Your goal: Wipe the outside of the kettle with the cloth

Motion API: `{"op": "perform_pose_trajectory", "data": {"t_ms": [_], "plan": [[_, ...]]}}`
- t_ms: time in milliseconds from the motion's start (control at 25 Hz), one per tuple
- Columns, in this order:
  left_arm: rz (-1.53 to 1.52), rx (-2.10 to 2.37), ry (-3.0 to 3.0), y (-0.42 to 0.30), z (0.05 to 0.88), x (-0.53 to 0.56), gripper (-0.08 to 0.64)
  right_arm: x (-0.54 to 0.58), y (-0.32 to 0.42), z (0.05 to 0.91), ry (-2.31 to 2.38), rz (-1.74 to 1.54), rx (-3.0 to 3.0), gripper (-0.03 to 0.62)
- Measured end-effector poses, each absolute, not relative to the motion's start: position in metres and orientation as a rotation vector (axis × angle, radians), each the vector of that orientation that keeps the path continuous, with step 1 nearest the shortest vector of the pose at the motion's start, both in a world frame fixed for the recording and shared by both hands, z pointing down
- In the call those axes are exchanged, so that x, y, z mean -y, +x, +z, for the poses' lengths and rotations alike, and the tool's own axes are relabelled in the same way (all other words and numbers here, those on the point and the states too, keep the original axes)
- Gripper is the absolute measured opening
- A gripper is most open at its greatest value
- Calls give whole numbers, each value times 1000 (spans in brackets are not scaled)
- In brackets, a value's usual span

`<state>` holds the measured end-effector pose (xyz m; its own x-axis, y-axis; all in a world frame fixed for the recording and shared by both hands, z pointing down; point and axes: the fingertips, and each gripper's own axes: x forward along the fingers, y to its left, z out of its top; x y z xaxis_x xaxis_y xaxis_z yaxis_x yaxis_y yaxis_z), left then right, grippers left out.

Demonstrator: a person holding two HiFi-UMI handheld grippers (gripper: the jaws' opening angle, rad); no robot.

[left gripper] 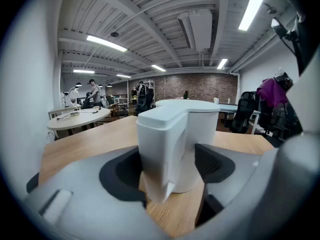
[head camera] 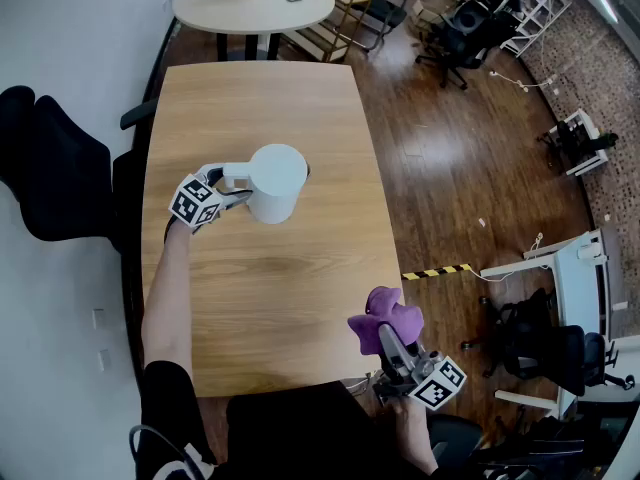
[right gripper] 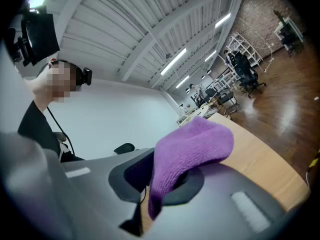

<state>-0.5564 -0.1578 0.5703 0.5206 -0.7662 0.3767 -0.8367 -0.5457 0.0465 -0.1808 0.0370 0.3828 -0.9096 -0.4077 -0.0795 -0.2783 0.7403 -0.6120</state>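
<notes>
Standing closed kettle (head camera: 276,182) between open left tongs (head camera: 238,184)

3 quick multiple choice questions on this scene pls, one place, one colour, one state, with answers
1. Where does the kettle stand? A the rectangular wooden table B the round table C the floor
2. What colour is the cloth? A white B purple C yellow
3. How is the cloth? A draped over the kettle B flat on the table C clamped in the right hand-held gripper
Answers: 1 A, it stands there, handle between the left hand-held gripper's jaws; 2 B, plainly purple; 3 C, its jaws pinch it, away from the kettle.
</notes>
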Motion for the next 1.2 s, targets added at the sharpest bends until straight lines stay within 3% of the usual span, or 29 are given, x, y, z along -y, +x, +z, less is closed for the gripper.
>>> {"op": "perform_pose_trajectory", "data": {"t_ms": [80, 120, 480, 720, 960, 1200], "plan": [[482, 1343, 2568, -535, 565, 153, 291, -29, -169, 386, -543, -929, -2728, 26], [493, 1326, 2585, -521, 563, 149, 270, -25, -166, 386, -538, -934, -2729, 26], [455, 1480, 2524, -420, 537, 55, 268, 1, -215, 351, -417, -766, -2911, 26], [501, 1455, 2535, -402, 536, -48, 268, -43, -344, 362, -221, -151, -3496, 26], [438, 1483, 2501, -389, 536, -85, 270, -137, -430, 426, 562, 529, -3612, 25], [388, 1485, 2537, -419, 573, -105, 270, -123, -459, 471, 416, 373, -3717, 25]]}}
